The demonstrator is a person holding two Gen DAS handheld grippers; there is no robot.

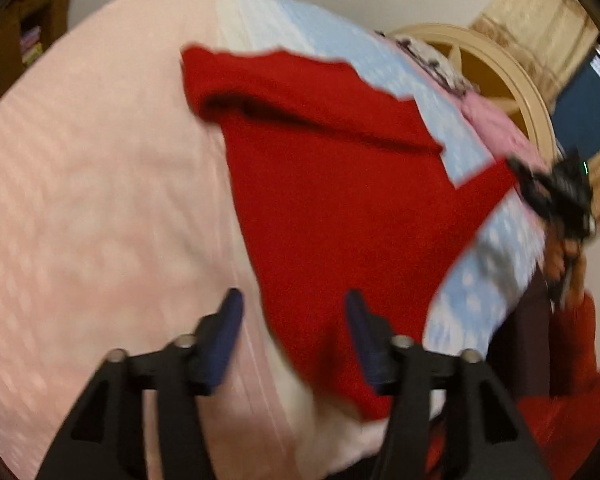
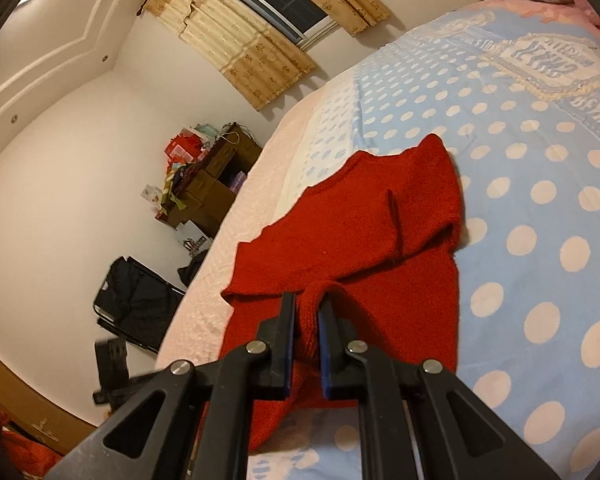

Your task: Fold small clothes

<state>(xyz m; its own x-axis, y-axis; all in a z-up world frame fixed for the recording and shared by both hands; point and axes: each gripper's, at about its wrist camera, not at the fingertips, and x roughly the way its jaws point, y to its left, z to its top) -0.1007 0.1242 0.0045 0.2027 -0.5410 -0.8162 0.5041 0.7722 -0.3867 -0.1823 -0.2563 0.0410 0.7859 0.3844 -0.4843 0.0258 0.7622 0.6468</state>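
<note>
A small red knitted sweater [image 1: 332,184] lies on the bed, partly folded, with one sleeve laid across its body. My left gripper [image 1: 294,304] is open and empty just above the sweater's near edge. My right gripper [image 2: 308,308] is shut on a bunched fold of the red sweater [image 2: 380,248] near its hem. In the left wrist view the right gripper [image 1: 518,170] shows at the right, holding a stretched corner of the sweater. The left view is blurred.
The bed has a pink blanket [image 1: 80,200] and a blue polka-dot cover [image 2: 520,200]. A round headboard [image 1: 512,84] and pillows stand at the far end. A cluttered brown shelf [image 2: 208,184] and a black bag [image 2: 136,300] sit by the wall beyond the bed's edge.
</note>
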